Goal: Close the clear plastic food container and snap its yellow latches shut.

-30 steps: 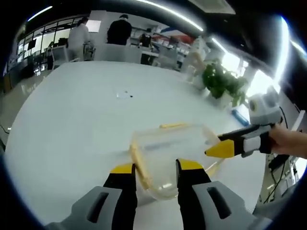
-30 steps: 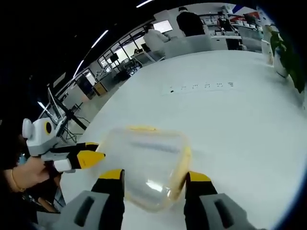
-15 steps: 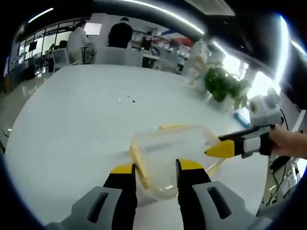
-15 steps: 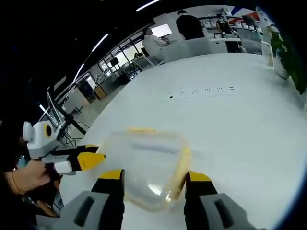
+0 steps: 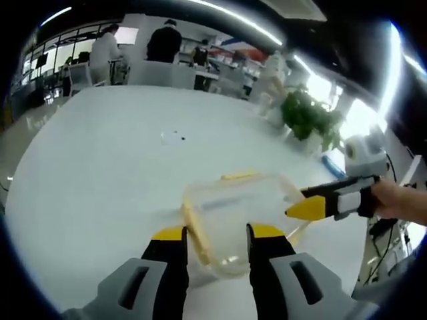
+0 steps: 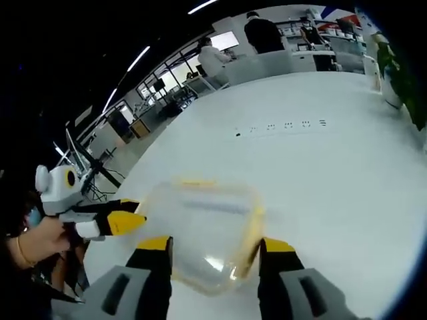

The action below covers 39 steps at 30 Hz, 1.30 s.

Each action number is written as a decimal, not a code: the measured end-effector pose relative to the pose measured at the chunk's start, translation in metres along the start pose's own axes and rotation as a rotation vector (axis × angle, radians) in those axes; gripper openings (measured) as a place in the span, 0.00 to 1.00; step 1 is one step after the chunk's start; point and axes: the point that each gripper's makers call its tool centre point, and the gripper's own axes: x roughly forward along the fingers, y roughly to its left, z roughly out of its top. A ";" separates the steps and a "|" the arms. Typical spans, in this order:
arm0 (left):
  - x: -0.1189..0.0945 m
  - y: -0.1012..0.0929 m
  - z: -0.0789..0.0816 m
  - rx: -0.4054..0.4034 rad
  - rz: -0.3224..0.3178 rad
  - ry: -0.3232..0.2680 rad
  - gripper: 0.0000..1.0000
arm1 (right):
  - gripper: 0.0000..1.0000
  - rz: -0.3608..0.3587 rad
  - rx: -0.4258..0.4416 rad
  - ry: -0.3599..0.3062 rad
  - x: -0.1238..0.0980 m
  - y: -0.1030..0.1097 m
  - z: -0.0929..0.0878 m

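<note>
Two grippers are aimed at one clear plastic container (image 5: 237,213) sitting on a big white surface (image 5: 107,167), close to its near edge. The container is see-through with rounded corners and a lid on top; yellow latches run along its sides, one long strip on the left edge (image 5: 193,233) and another at the far edge (image 5: 241,175) in the left gripper view. In the right gripper view the same box (image 6: 207,230) shows a yellow latch down its right side (image 6: 252,230) and one at the far side (image 6: 193,182). Can't tell whether the latches are snapped down.

The left gripper (image 5: 217,233) has its jaws spread apart, with the container's near corner sitting between the yellow tips. The right gripper (image 6: 213,245) is spread wide too, straddling the near end of the box. Neither is squeezing anything. A potted plant (image 5: 310,120) stands at the far right.
</note>
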 end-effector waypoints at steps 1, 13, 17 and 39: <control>-0.001 0.000 -0.001 -0.014 -0.011 0.005 0.33 | 0.50 -0.006 0.004 0.000 -0.003 -0.001 -0.002; -0.032 -0.015 -0.003 0.006 -0.048 -0.045 0.41 | 0.58 -0.030 -0.004 -0.022 -0.030 -0.002 -0.012; -0.051 -0.019 -0.006 0.059 -0.034 -0.060 0.45 | 0.61 -0.042 -0.034 -0.039 -0.041 0.003 -0.007; -0.115 -0.052 -0.012 0.176 -0.058 -0.172 0.58 | 0.78 -0.043 -0.214 -0.098 -0.093 0.051 -0.019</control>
